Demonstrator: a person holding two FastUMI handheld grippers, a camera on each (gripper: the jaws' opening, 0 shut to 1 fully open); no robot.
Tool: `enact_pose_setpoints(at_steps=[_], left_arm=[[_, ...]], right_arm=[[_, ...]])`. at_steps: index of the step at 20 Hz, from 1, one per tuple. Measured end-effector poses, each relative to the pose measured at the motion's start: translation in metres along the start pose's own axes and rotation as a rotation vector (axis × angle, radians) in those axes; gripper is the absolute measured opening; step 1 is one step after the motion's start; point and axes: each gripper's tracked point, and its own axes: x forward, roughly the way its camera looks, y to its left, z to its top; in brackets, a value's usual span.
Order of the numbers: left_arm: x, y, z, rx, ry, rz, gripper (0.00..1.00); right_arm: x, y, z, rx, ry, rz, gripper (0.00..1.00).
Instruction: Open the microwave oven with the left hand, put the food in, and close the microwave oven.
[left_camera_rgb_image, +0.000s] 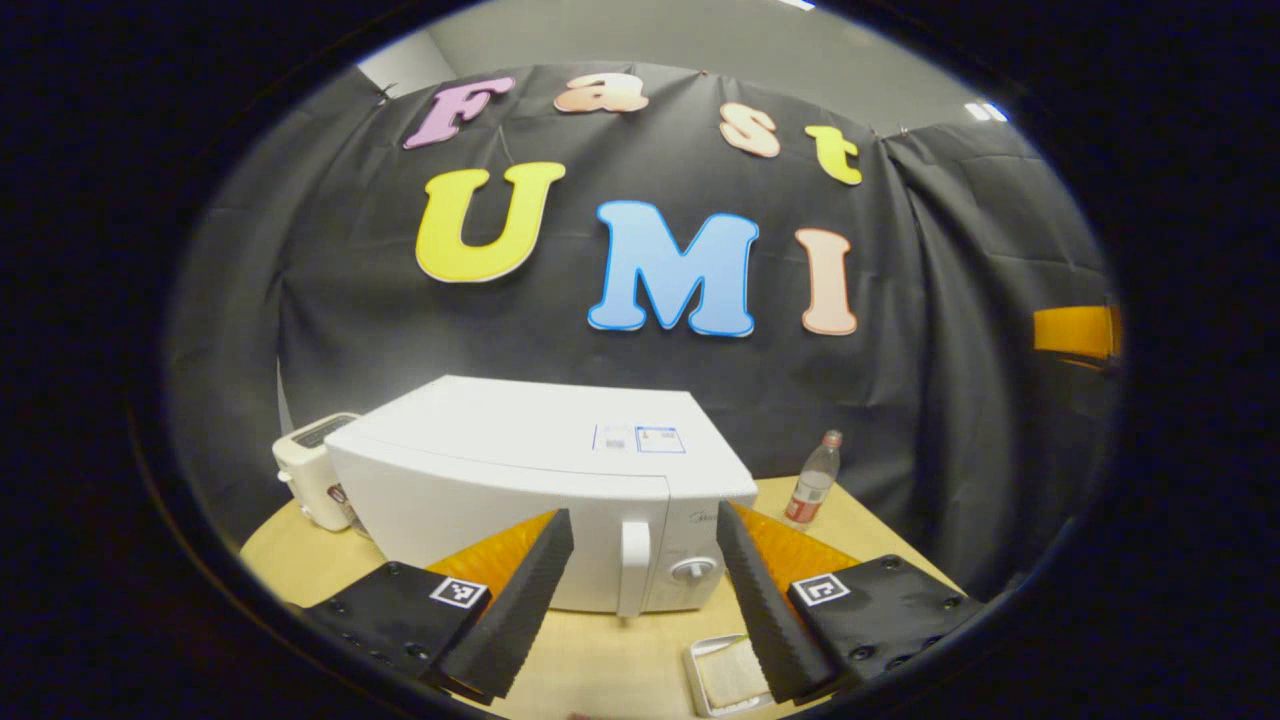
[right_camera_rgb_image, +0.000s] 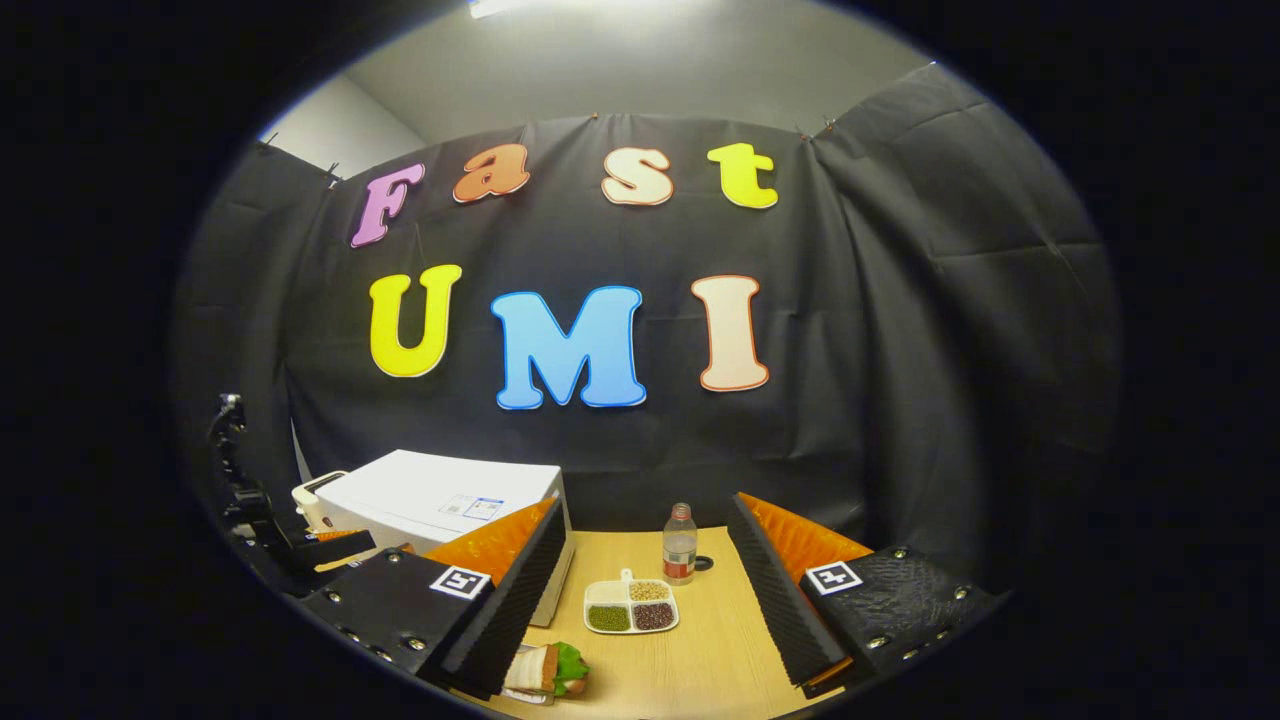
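Observation:
The white microwave (left_camera_rgb_image: 520, 470) stands on the wooden table with its door shut, its vertical handle (left_camera_rgb_image: 634, 565) beside a round knob (left_camera_rgb_image: 692, 570). My left gripper (left_camera_rgb_image: 643, 520) is open, hanging just short of the door with the handle between its fingers' lines and touching nothing. A sandwich with lettuce (right_camera_rgb_image: 548, 670) lies on a white plate at the table's front, near the microwave (right_camera_rgb_image: 440, 505). Above the table my right gripper (right_camera_rgb_image: 648, 510) is open and empty. A white dish with something pale in it (left_camera_rgb_image: 725, 675) lies below the left gripper's right finger.
A white toaster (left_camera_rgb_image: 310, 480) stands left of the microwave. A clear bottle (right_camera_rgb_image: 680, 545) stands at the back of the table (right_camera_rgb_image: 700, 650), with a white compartment dish of beans (right_camera_rgb_image: 630, 605) before it. The other gripper (right_camera_rgb_image: 290, 545) shows at the far left.

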Motion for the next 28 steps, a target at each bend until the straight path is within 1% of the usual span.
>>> enact_pose_setpoints(at_steps=[1,2,3,5,6,7,9,10,11,12,13,14,15,16,18,19,20,21,24,28], left_arm=[[0.009,0.001,-0.012,0.008,0.018,0.009,0.96],[0.019,0.001,-0.022,0.016,0.039,0.013,0.94],[0.029,0.002,-0.033,0.025,0.066,0.017,0.96],[0.045,0.008,-0.05,0.023,0.095,0.029,0.94],[0.053,0.01,-0.059,0.017,0.107,0.036,0.91],[0.059,0.013,-0.068,0.016,0.119,0.045,0.92],[0.074,0.015,-0.081,0.036,0.141,0.066,0.84],[0.084,0.012,-0.085,0.041,0.148,0.063,0.67],[0.086,0.004,-0.087,0.045,0.162,0.04,0.59],[0.094,0.004,-0.086,0.078,0.158,0.05,0.39],[0.087,0.002,-0.086,0.108,0.156,0.06,0.33],[0.085,0.002,-0.085,0.114,0.152,0.063,0.3],[0.085,0.004,-0.086,0.096,0.154,0.061,0.28],[0.081,0.003,-0.084,0.082,0.153,0.059,0.17],[0.082,0.004,-0.087,0.111,0.16,0.044,0.13],[0.083,0.003,-0.088,0.115,0.165,0.03,0.11],[0.083,0.003,-0.087,0.11,0.172,0.013,0.12],[0.082,0.002,-0.086,0.114,0.175,-0.003,0.08],[0.078,0.001,-0.083,0.136,0.187,-0.032,0.06],[0.08,0.002,-0.086,0.114,0.204,-0.08,0.07]], right_arm=[[0.003,-0.007,-0.004,-0.007,0.006,-0.008,0.99],[0.006,-0.013,-0.008,-0.01,0.015,-0.013,0.99],[0.008,-0.018,-0.013,-0.009,0.027,-0.016,0.99],[0.012,-0.026,-0.02,-0.002,0.051,-0.019,0.99],[0.014,-0.031,-0.022,-0.003,0.06,-0.02,0.99],[0.016,-0.036,-0.024,-0.009,0.066,-0.024,0.99],[0.02,-0.044,-0.03,-0.023,0.075,-0.03,0.99],[0.024,-0.047,-0.033,-0.023,0.085,-0.028,0.99],[0.026,-0.047,-0.039,-0.02,0.098,-0.022,0.99],[0.03,-0.046,-0.044,-0.016,0.112,-0.012,0.99],[0.032,-0.044,-0.049,-0.013,0.123,-0.002,0.99],[0.034,-0.041,-0.05,-0.013,0.129,0.007,0.99],[0.035,-0.038,-0.05,-0.015,0.128,0.014,0.99],[0.036,-0.036,-0.048,-0.016,0.123,0.017,0.99],[0.034,-0.033,-0.043,-0.018,0.109,0.011,0.99],[0.033,-0.031,-0.042,-0.015,0.103,0.0,0.99],[0.032,-0.029,-0.041,-0.007,0.101,-0.009,0.99],[0.031,-0.025,-0.043,0.002,0.103,-0.015,0.99],[0.026,-0.014,-0.044,0.009,0.105,-0.033,0.99],[0.016,0.003,-0.038,0.006,0.093,-0.04,0.99]])
